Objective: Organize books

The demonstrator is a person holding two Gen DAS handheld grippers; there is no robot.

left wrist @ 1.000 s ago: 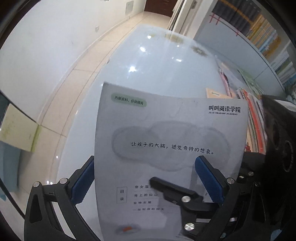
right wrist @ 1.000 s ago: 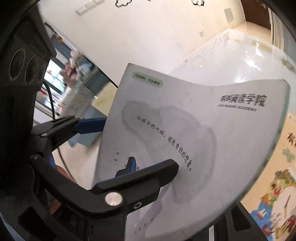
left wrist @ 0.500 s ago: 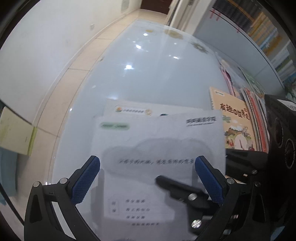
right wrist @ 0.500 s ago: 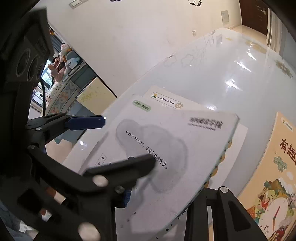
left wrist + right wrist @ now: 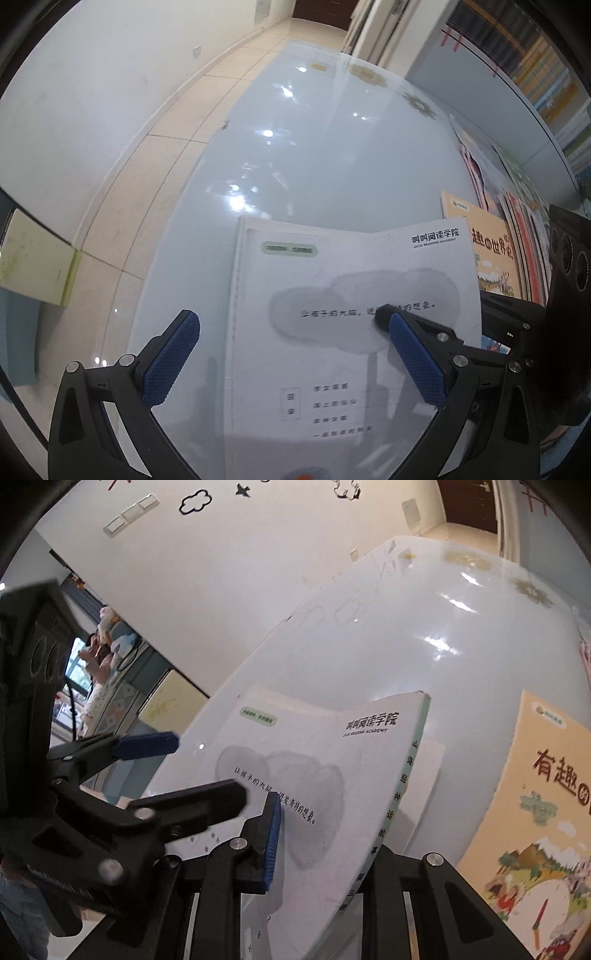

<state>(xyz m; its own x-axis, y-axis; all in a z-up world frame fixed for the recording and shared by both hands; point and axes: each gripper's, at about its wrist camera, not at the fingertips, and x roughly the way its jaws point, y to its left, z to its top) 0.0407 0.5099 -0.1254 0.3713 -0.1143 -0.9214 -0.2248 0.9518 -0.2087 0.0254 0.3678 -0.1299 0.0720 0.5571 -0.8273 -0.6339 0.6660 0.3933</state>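
Note:
A white booklet [image 5: 332, 280] with a grey cloud print and Chinese text lies almost flat over another white book [image 5: 428, 760] on the glossy pale table [image 5: 314, 147]. Its spine side [image 5: 402, 794] curves up off the stack. My right gripper [image 5: 325, 834] is closing on the booklet's near edge: a blue pad [image 5: 273, 842] presses on the cover and the other finger is hidden underneath. My left gripper [image 5: 291, 354] stands wide open low over the booklet's left part, gripping nothing.
A cream picture book [image 5: 535, 794] lies flat just right of the stack. Several more books [image 5: 517, 206] lie in a row along the table's right side. A bookshelf [image 5: 546, 74] stands behind them. Tiled floor and a white wall are on the left.
The booklet has swung down from nearly upright to almost flat on the white book below. The right jaws have narrowed on it. The left gripper has shifted left across the cover.

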